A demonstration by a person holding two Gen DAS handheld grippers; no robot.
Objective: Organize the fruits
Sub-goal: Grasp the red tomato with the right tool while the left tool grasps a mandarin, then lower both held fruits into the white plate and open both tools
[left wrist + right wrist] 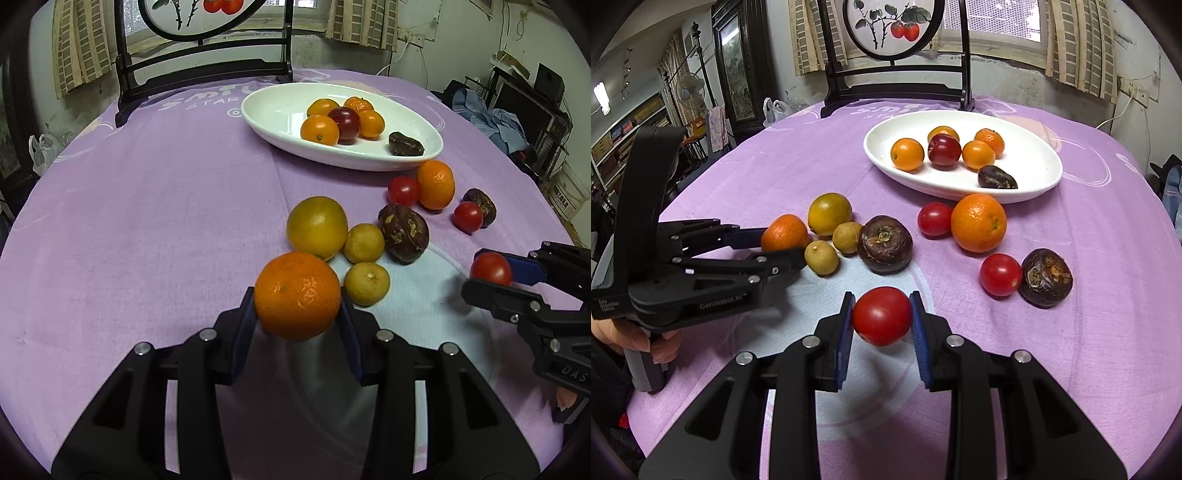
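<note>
Left gripper (297,306): pinching a mandarin (297,295), blue pads pressed on both its sides; fruit appears lifted off the cloth, on the near side of the white dish (280,110).
Right gripper (882,314): pinching a cherry tomato (882,315) between its blue pads; held near the cloth, also on the near side of the dish, to the right of the left gripper.
White dish: oval, on the purple tablecloth (147,203) toward the far edge; holds four small orange fruits, one dark red plum (345,123) in their midst, and one dark brown fruit (406,144) at its near-right rim.
Loose fruit, near side of dish: second mandarin (979,221) just beside the rim, a cherry tomato (934,218) touching its left side.
Further from dish: another cherry tomato (1000,274) touching a brown chestnut-like fruit (1047,277).
Left cluster: yellow-green citrus (829,213), two small tan round fruits (846,237) (821,257), and a larger brown fruit (884,244), packed together just ahead of the left gripper.
Background: framed round screen (892,27) standing behind the dish at the far table edge.
</note>
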